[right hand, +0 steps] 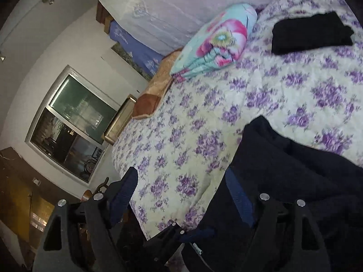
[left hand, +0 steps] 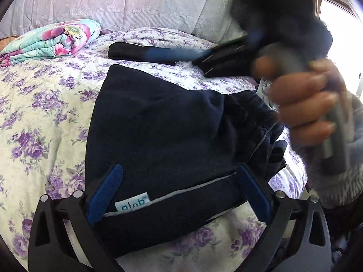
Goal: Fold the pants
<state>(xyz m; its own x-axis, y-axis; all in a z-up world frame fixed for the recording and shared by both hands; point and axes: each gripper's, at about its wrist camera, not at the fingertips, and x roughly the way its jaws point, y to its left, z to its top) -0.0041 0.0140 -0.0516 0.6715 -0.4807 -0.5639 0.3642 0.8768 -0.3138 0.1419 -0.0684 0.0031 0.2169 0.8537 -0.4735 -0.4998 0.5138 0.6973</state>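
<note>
Quilted cotton, cream with purple flowers, is covering the bed [left hand: 45,104] that is carrying everything I am working over. Navy pants [left hand: 158,124] are lying on it in a thick folded bundle near my edge, waistband gathered to the right and a white label showing at the lower hem; I judge the fold is well along and the bundle is sitting here for a last tuck or a move to the pile. A rolled floral blanket [left hand: 52,40] is resting by the pillows, and a black folded garment [left hand: 136,53] is lying beyond the pants, probably finished work set apart.

My left gripper [left hand: 179,192] is hovering low over the near hem, jaws spread wide on either side of the cloth and not pinching it, as far as I can tell. My right gripper [right hand: 181,195] is tilted steeply, its view rolled sideways toward the window, jaws also spread and holding nothing, one finger [right hand: 238,199] lying against the pants' edge. In the left view the right hand [left hand: 306,108] is wrapping its handle, blurred, raised above the waistband.
</note>
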